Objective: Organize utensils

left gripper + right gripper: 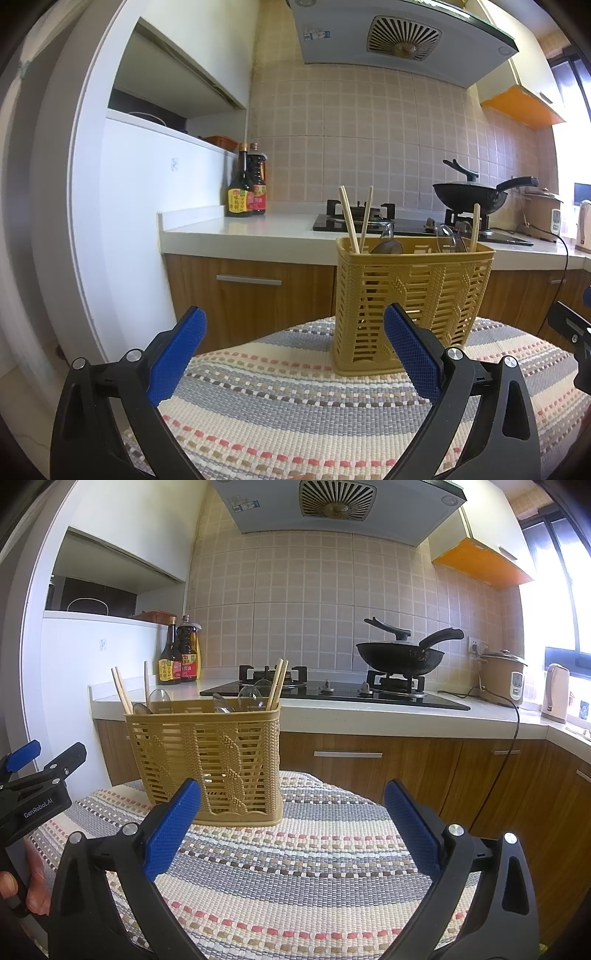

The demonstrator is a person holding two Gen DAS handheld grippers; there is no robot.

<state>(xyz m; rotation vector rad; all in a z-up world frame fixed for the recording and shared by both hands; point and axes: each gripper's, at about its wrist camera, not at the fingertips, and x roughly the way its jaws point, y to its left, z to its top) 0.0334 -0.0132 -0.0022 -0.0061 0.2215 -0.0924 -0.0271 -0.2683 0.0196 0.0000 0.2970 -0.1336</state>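
Observation:
A tan plastic utensil basket (pixel 410 306) stands upright on a striped woven mat (pixel 295 406); it also shows in the right wrist view (pixel 210 760). Wooden chopsticks (pixel 349 219) and clear plastic spoons (pixel 450 238) stick up out of it. In the right wrist view the chopsticks (pixel 277 683) and spoons (pixel 255 698) show too. My left gripper (pixel 295 350) is open and empty, just short of the basket, its right finger overlapping the basket's front. My right gripper (pixel 293 827) is open and empty, to the right of the basket. The left gripper (pixel 37 768) shows at the left edge of the right wrist view.
Behind the mat (pixel 295 867) runs a white kitchen counter (pixel 369 712) with a gas hob (pixel 332 694), a black wok (pixel 399 657), two sauce bottles (pixel 177 657), a rice cooker (pixel 502 679) and a kettle (pixel 556 692). Wooden cabinets (pixel 369 768) lie below.

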